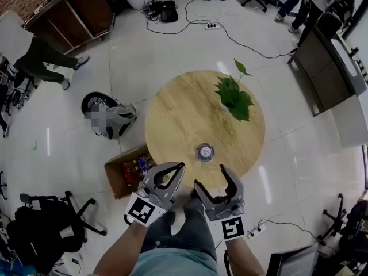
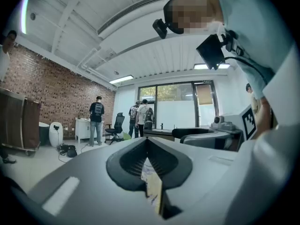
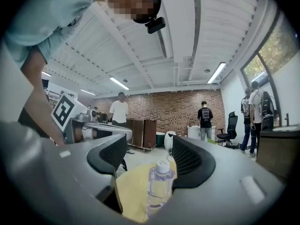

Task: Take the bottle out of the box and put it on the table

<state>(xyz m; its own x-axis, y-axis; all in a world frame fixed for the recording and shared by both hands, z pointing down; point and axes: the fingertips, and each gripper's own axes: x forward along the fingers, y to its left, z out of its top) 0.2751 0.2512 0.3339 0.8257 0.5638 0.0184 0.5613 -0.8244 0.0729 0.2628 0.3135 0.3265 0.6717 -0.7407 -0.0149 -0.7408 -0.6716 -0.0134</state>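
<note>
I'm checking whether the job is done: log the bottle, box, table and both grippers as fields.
bottle: upright on the table, near its front edge, held by nothing
table: round, wooden, also bears a potted plant
box: on the floor left of the table, items inside
left gripper: jaws together, empty
right gripper: jaws apart, empty, bottle beyond its tips

The box (image 1: 114,180), partly hidden behind the left gripper (image 1: 180,167), holds items too small to identify, possibly bottles.
</note>
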